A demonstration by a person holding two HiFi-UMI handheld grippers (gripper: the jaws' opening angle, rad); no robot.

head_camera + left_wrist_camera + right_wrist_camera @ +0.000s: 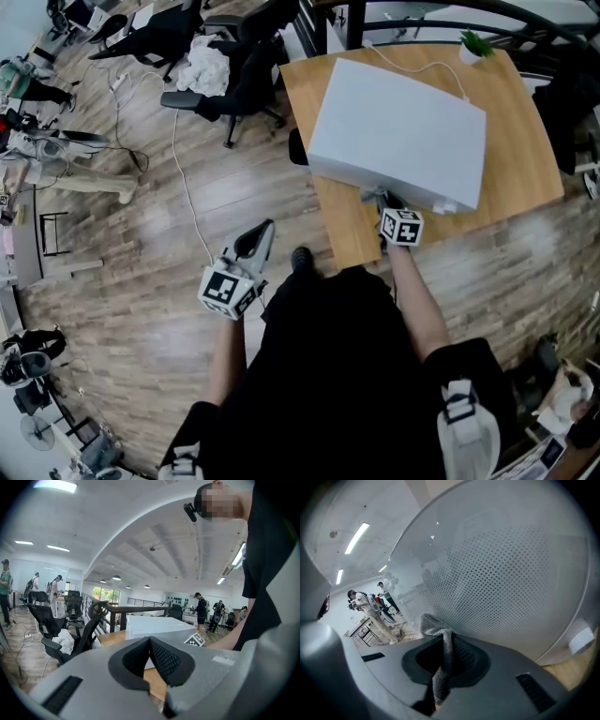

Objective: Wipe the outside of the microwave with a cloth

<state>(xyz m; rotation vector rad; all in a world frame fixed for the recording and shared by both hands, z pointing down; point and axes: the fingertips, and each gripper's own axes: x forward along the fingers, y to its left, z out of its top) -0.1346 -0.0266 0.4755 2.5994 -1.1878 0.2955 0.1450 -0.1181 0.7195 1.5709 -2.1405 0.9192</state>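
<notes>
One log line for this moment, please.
phase: cloth at microwave front | right gripper: shut on cloth | left gripper: shut, empty, over floor beside table

White microwave (398, 131), door closed, upright on wooden counter (525, 159), dotted door window facing the near edge. Grey knit cloth (436, 625), bunched, clamped between jaws of right gripper (449, 644), top fold against lower door window.

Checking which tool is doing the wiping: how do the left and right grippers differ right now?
The right gripper pinches a grey cloth; the left gripper holds nothing. The right gripper is close to the microwave; the left gripper hangs over the floor. Both are shut.
</notes>
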